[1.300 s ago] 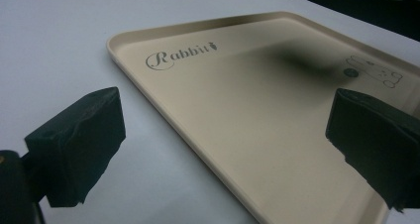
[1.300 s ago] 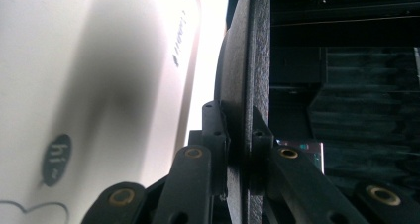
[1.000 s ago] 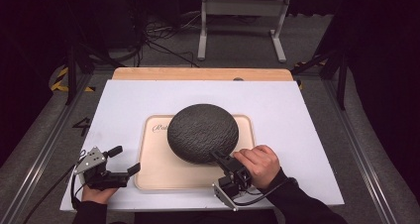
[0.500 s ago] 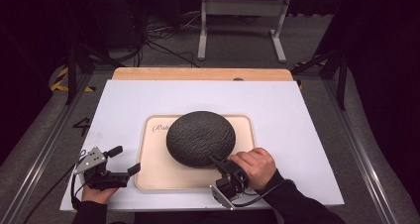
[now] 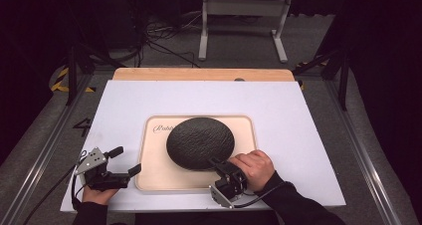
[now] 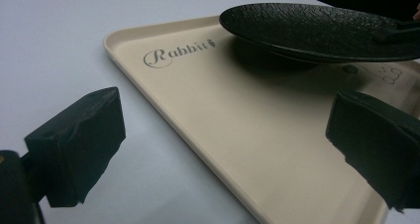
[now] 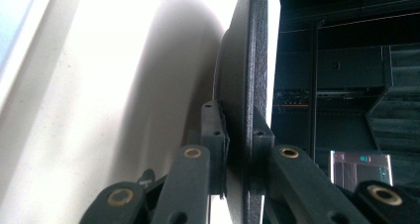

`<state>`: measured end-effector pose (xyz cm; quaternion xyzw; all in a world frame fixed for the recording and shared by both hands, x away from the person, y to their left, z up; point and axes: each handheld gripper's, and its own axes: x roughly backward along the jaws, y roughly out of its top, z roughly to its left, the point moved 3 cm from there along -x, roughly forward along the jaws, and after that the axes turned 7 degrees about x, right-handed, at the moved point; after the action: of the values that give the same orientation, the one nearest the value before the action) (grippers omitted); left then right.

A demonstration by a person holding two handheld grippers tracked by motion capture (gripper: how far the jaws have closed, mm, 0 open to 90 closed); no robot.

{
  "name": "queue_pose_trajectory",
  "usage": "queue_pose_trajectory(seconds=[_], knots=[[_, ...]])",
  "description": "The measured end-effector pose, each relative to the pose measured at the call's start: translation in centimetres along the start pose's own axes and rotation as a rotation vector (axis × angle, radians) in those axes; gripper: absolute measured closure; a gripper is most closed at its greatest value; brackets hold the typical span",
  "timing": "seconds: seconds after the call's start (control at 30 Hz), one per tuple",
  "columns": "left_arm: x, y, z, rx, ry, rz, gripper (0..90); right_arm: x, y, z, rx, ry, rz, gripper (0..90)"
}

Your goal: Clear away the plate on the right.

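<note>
Right gripper (image 5: 217, 164) clamped on plate (image 5: 200, 142) rim at frame centre, left gripper (image 5: 125, 161) open lower left; edge-only pinch may let plate slip onto tray (image 5: 154, 177)

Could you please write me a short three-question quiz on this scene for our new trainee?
1. True or false: the right gripper has its jaws shut on the rim of the round black textured plate.
2. What does the plate hang over? A) the bare white table top B) the beige rectangular tray C) the floor
3. Fill in: the left gripper holds ____, its jaws standing open beside the tray's near left corner.

Key: 1 true; 2 B; 3 nothing
</note>
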<state>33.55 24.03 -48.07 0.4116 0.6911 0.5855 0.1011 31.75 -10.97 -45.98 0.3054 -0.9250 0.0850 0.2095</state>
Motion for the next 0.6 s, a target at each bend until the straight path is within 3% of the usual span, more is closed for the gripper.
queue_pose_trajectory(seconds=[0.6], knots=[[0.0,0.01,0.04,-0.003,-0.002,0.0,2.7,-0.88,0.7,0.89,0.031,0.02,0.001,83.2]])
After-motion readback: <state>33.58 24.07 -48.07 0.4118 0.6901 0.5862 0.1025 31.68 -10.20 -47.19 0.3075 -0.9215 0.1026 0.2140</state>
